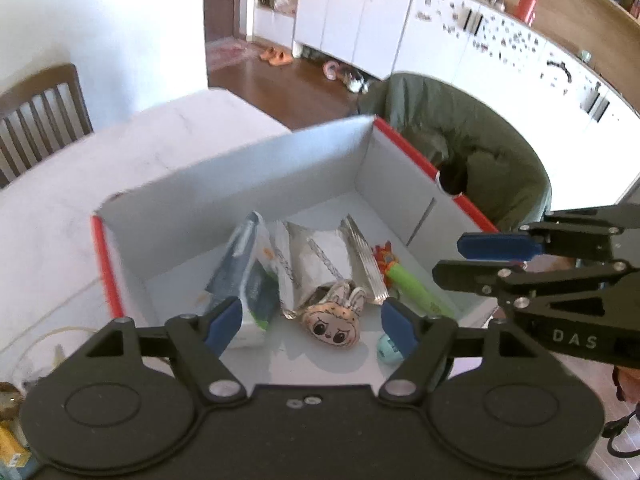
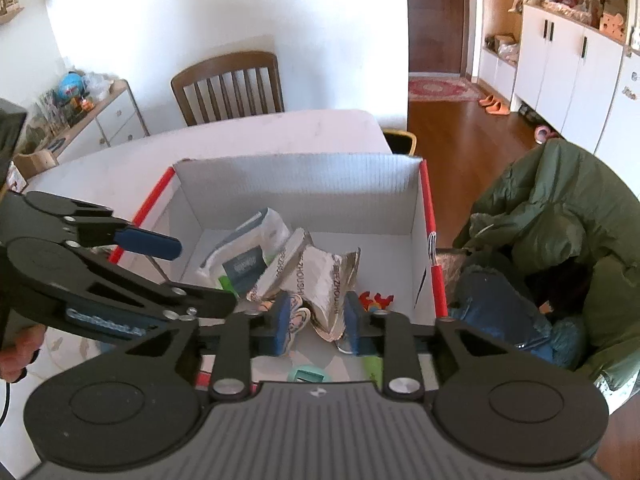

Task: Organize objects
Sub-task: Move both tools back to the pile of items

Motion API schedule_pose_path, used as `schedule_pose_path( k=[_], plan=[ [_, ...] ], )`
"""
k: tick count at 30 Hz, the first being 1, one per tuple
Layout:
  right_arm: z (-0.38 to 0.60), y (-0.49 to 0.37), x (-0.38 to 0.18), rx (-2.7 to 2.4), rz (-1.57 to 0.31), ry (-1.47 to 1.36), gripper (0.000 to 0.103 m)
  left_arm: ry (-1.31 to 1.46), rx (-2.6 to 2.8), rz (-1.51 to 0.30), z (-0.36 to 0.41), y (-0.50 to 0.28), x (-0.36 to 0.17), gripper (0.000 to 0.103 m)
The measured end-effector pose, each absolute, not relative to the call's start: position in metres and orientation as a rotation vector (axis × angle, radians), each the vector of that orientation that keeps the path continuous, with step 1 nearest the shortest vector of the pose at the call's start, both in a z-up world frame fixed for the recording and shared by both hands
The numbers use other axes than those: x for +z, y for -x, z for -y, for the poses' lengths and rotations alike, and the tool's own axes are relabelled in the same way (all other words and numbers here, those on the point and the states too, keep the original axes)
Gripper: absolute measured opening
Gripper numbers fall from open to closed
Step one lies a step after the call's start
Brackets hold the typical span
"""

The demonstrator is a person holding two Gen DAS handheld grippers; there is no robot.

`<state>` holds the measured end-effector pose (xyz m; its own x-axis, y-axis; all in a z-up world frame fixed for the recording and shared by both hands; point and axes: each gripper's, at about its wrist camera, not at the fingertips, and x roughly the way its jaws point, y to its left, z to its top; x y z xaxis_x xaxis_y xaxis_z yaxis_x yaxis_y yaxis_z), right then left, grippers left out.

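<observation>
A white cardboard box [image 1: 106, 264] with red edges stands open on the table. In it lie a wipes pack [image 1: 248, 276], a crumpled silver foil bag [image 1: 320, 260], a bunny-eared doll head [image 1: 334, 320], a green toy [image 1: 412, 288] with an orange top, and a small teal object [image 1: 386, 350]. My left gripper [image 1: 312, 326] hovers open over the box's near side, above the doll. Coming in from the right over the box's edge, my right gripper [image 1: 450, 260] is partly open and holds nothing. The right wrist view shows the box [image 2: 430, 208], foil bag [image 2: 316, 276], right gripper [image 2: 318, 320] and left gripper [image 2: 206, 276].
The box rests on a pale table [image 2: 280, 132] with a wooden chair [image 2: 228, 88] behind it. A green jacket [image 2: 560, 208] is draped over a seat right of the box. A person's hand [image 2: 16, 348] shows at the left edge.
</observation>
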<state>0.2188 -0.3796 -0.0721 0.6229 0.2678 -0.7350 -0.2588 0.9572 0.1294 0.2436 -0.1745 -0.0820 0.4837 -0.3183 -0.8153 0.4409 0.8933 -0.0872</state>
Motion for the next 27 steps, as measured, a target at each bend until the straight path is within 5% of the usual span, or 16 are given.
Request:
schedule_pose_path(
  k=[8,11,27],
  plan=[
    [0.367,-0.202,-0.055,0.311,-0.814,-0.025,0.031,-0.090,-0.422,-0.886,0.147,-0.223,-0.058,0.082],
    [0.359,-0.193,-0.047,0.314,-0.790,-0.029,0.051,-0.084,-0.400,-0.873,0.134,-0.215,-0.050,0.083],
    [0.284,-0.158,-0.010,0.366,-0.710,-0.011,0.077,-0.008,-0.332,-0.753,0.042,-0.165,-0.013,0.096]
  ],
)
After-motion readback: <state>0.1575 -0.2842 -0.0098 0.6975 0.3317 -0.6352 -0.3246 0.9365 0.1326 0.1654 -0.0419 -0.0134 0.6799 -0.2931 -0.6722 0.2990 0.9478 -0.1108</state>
